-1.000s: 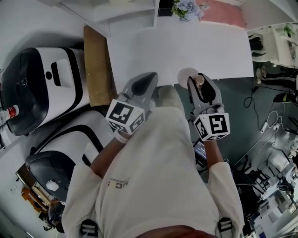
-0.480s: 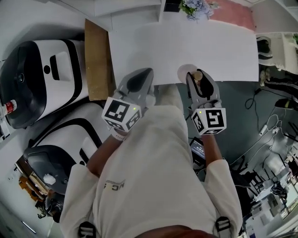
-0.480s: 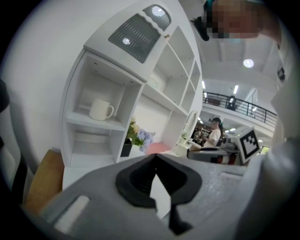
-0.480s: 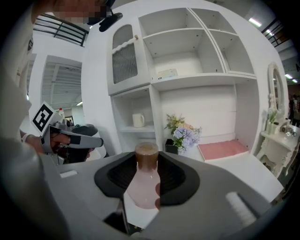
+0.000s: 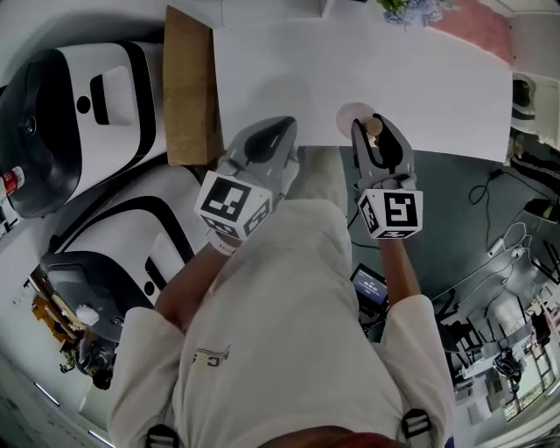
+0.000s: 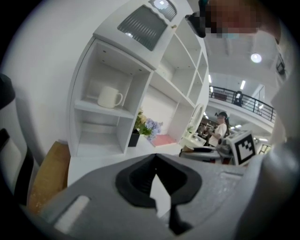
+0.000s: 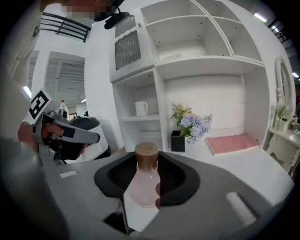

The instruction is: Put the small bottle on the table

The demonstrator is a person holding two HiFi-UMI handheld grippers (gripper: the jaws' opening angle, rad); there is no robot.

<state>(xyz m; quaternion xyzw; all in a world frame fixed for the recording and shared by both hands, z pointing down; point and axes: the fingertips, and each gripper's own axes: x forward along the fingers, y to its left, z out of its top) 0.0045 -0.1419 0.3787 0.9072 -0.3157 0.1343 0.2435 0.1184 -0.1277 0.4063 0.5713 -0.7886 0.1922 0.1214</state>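
place: lab hall with mock home corner | cues: white shelves (image 7: 161, 93), flowers (image 7: 193, 123), floor cables (image 5: 506, 248), mezzanine railing (image 7: 65, 26)

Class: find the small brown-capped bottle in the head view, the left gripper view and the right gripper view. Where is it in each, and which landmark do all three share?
Head view: small bottle, upper middle, gripped in the right tongs.
Left gripper view: not in it.
Right gripper view: centre, upright between those tongs.
Shared landmark: the blue flowers, at the head view's top edge, mid-frame in both gripper views.
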